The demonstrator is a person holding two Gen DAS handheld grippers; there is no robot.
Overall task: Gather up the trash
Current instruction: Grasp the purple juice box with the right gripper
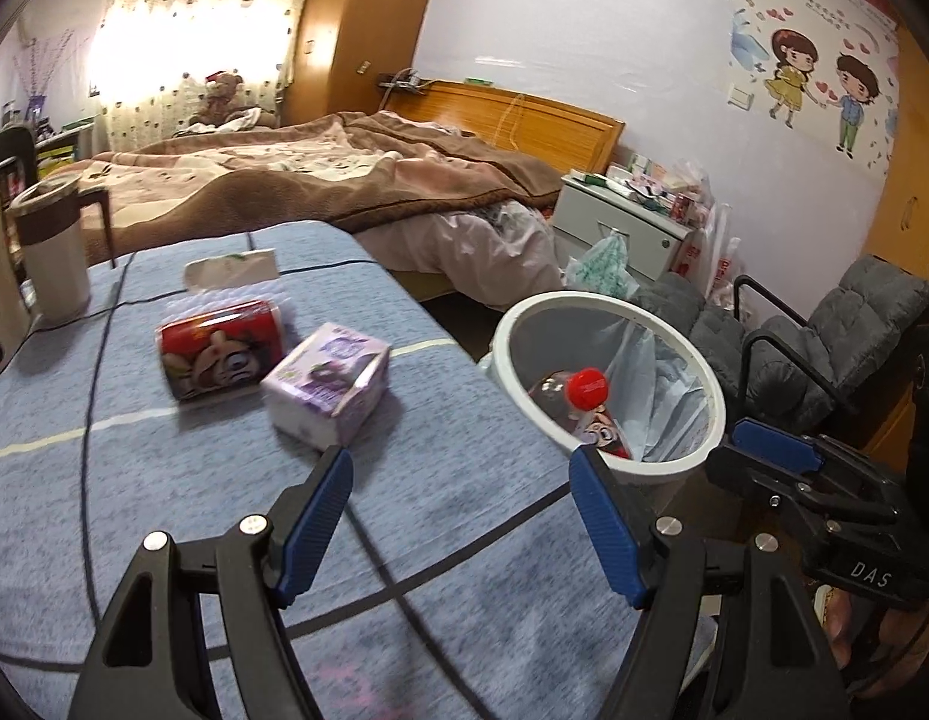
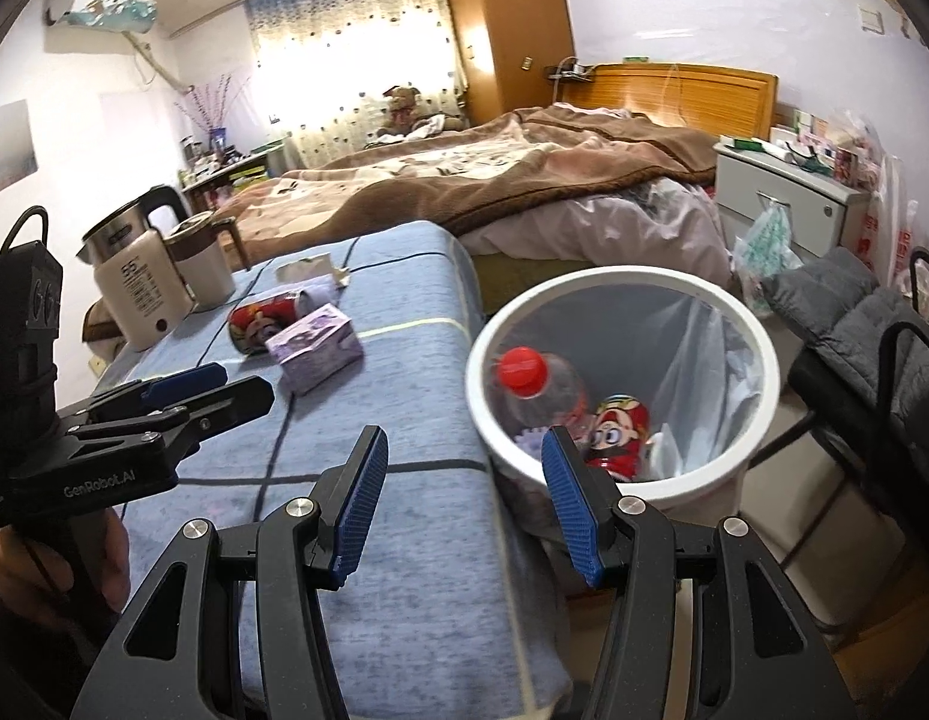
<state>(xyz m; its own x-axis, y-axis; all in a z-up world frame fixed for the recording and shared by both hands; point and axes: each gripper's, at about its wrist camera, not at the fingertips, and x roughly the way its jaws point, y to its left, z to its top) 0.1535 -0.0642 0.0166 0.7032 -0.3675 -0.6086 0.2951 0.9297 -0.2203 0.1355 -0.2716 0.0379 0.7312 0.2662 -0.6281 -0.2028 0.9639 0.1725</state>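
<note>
Two grippers hang above the near end of the blue table [image 1: 164, 510], both with jaws spread wide and nothing between them: the left gripper [image 1: 461, 516] over the cloth, the right gripper [image 2: 464, 498] at the table's edge beside the white bin [image 2: 758, 336]. That bin stands on the floor against the table's right side, lined with a pale bag, and already holds a clear bottle with a red cap [image 2: 523, 371] and a red cartoon can [image 2: 620, 432] lying side by side at the bottom. Further along the table from the bin, near its middle, a purple tissue pack [image 1: 329, 387] sits just beside a red cartoon-printed pack [image 1: 221, 351], almost touching. Beyond those, toward the table's far end, lies a white crumpled wrapper [image 1: 230, 267]. At the far left corner, well apart from the bin, stand a white kettle [image 2: 137, 294] and a lidded jug [image 1: 47, 246]. Past the table is a bed under a brown blanket [image 1: 356, 180]
</note>
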